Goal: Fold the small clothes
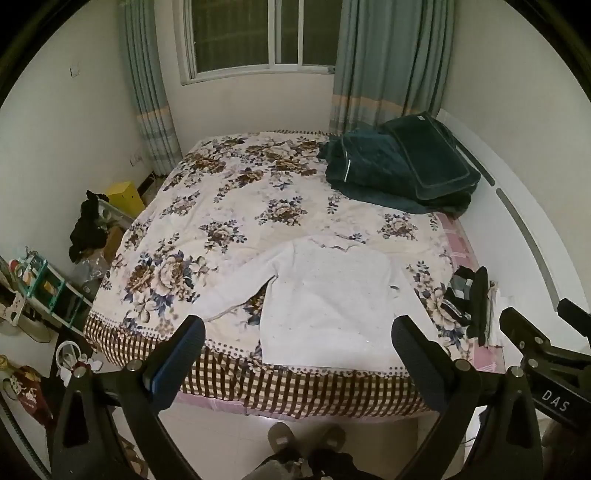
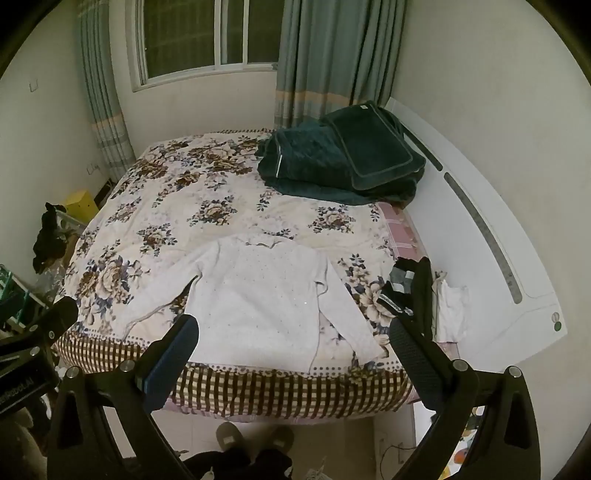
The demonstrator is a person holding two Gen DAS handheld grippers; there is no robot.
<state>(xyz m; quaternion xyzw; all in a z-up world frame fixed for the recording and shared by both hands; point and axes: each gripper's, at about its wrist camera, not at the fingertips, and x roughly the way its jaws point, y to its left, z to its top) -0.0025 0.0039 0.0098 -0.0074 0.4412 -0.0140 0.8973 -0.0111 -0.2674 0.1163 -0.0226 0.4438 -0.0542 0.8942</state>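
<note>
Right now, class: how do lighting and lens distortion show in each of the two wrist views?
Left wrist view: dim indoor light, dark window, fisheye bowing the headboard. Right wrist view: same dimness, black vignette corners, white top reasonably sharp, curtains curved.

The left gripper (image 1: 297,334) hides the white top's (image 1: 328,295) left cuff and right sleeve in its own view — each lies behind a finger. The right gripper (image 2: 293,332) covers part of the hem at the bed's (image 2: 258,387) near edge. By the right edge, the dark clothes (image 2: 406,291) are a heap (separate pieces cannot be told). Print on their band is too small to read. The slippers (image 2: 255,437) are half hidden by dark trousers at the bottom edge.
</note>
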